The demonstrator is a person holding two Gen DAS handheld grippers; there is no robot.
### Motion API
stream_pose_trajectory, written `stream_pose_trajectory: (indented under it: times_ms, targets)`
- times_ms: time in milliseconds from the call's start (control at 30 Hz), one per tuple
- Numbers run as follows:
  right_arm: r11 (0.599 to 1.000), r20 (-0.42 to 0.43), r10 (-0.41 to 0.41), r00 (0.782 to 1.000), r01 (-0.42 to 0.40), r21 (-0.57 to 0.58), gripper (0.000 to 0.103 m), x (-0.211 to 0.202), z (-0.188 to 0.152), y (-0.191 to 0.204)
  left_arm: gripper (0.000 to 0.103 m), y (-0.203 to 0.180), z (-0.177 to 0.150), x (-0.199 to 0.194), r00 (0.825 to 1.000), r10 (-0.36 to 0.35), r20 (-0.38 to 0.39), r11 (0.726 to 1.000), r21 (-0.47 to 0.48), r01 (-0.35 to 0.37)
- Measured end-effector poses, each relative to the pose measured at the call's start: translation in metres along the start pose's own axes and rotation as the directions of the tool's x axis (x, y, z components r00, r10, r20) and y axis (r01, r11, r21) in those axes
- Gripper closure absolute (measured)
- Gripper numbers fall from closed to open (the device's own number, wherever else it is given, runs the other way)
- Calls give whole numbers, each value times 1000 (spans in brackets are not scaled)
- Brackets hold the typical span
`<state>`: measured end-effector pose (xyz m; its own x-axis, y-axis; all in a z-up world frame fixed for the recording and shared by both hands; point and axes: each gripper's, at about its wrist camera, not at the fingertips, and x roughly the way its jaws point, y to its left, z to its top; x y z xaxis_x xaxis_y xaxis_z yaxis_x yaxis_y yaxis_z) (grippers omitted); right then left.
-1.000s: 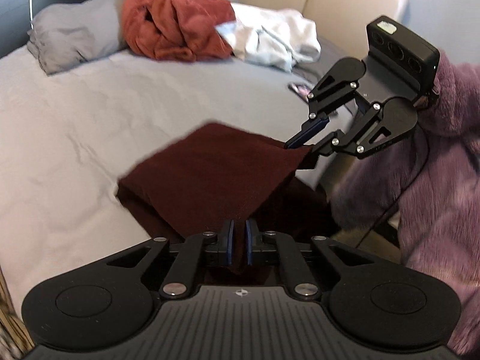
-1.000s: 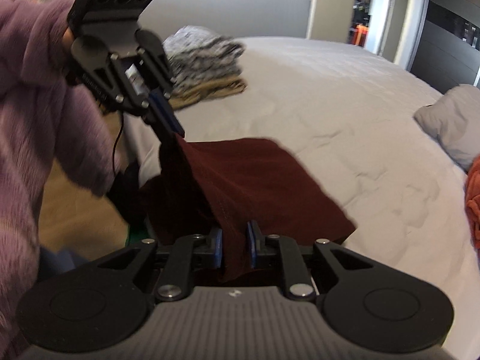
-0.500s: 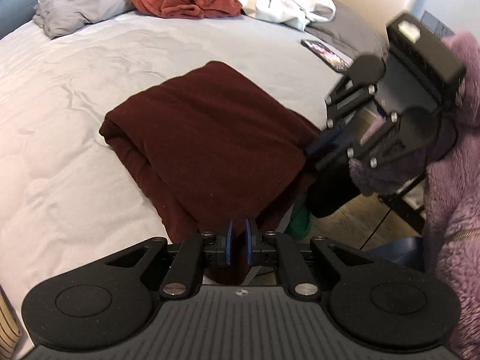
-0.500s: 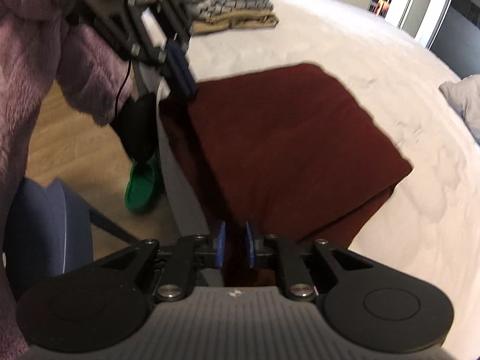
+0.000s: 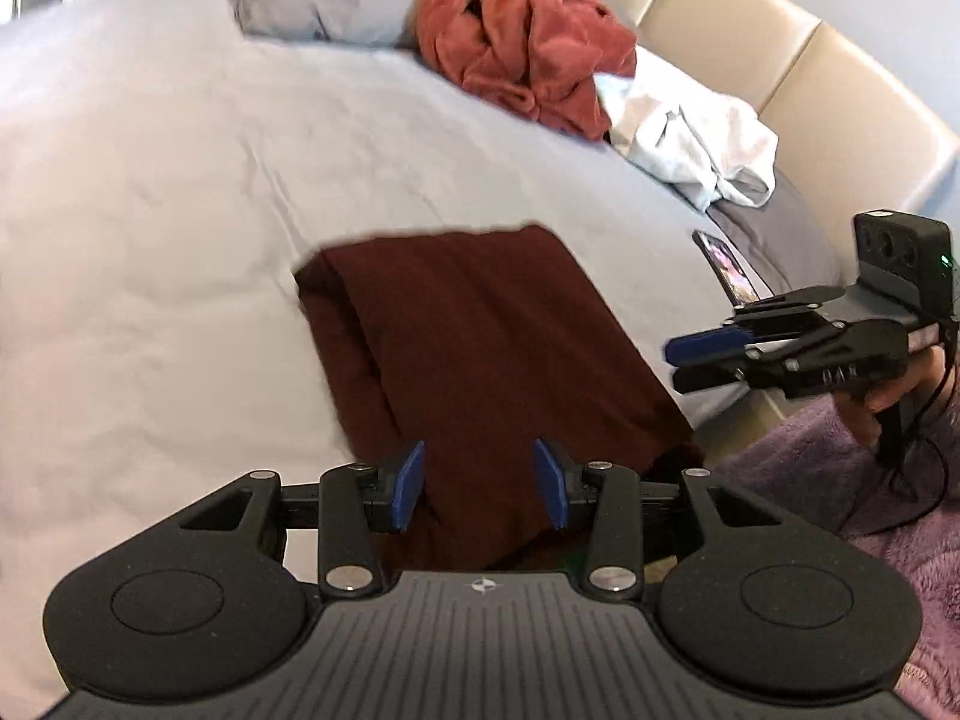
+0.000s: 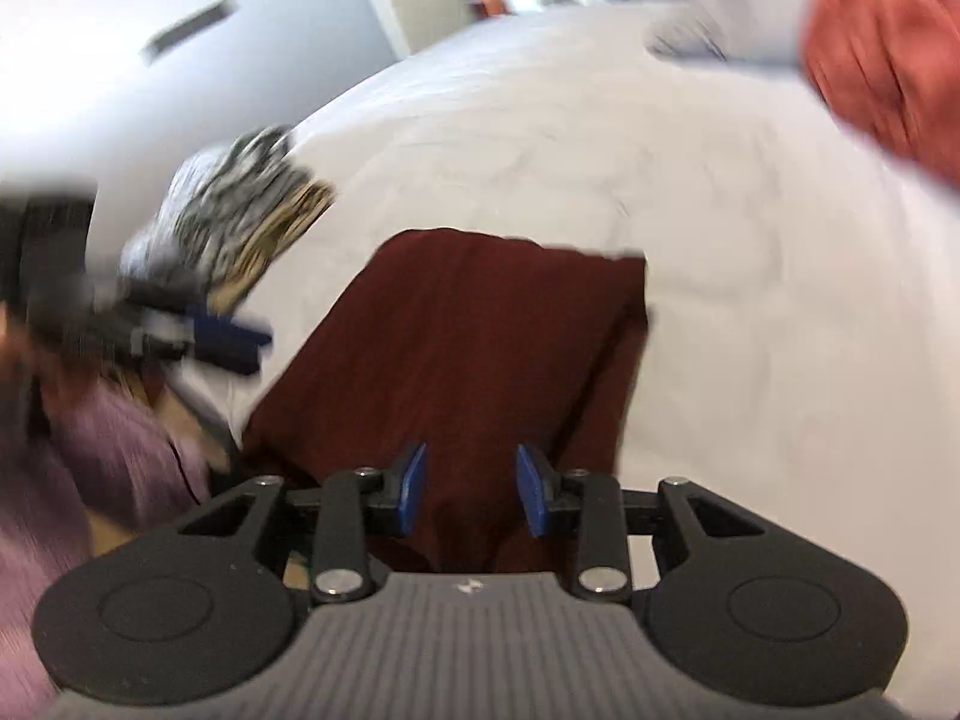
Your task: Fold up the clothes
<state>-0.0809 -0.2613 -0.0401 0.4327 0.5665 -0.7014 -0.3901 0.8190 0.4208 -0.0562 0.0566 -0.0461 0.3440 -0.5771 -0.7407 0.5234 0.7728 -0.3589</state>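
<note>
Tongs, left (image 5: 478,483) and right (image 6: 471,489), previously clenched on maroon garment (image 5: 480,348), now opening, released.

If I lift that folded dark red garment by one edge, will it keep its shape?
Probably not. The dark red garment looks like soft knit lying in loose layers on the bed, so it would likely droop and unfold. Its near end already hangs limp over the bed's edge. It seems light, unlikely to slip.

Soft, even daylight, without glare or hard shadows. Strong fisheye curvature at the edges. Right wrist view heavily motion-blurred; left wrist view sharper, slightly smeared on the pale grey quilted bedspread (image 5: 180,192).
</note>
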Motion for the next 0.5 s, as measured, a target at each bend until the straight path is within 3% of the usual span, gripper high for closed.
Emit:
stream_pose_trajectory:
  times_ms: [167, 267, 433, 500]
  targets:
    - [986, -52, 25, 998, -16, 167, 76, 26, -9, -18, 71, 10, -8, 25, 999, -26, -34, 996, -81, 23]
    - [979, -47, 51, 998, -41, 202, 87, 29, -6, -21, 93, 11, -9, 27, 999, -41, -33, 995, -97, 38]
    - [959, 70, 113, 991, -127, 254, 89, -1, -1, -20, 100, 7, -2, -7, 986, -145, 77, 977, -148, 155]
    - [944, 97, 147, 984, -169, 283, 89, -11, 0, -21, 100, 4, -1, -15, 980, -176, 87, 967, -170, 189]
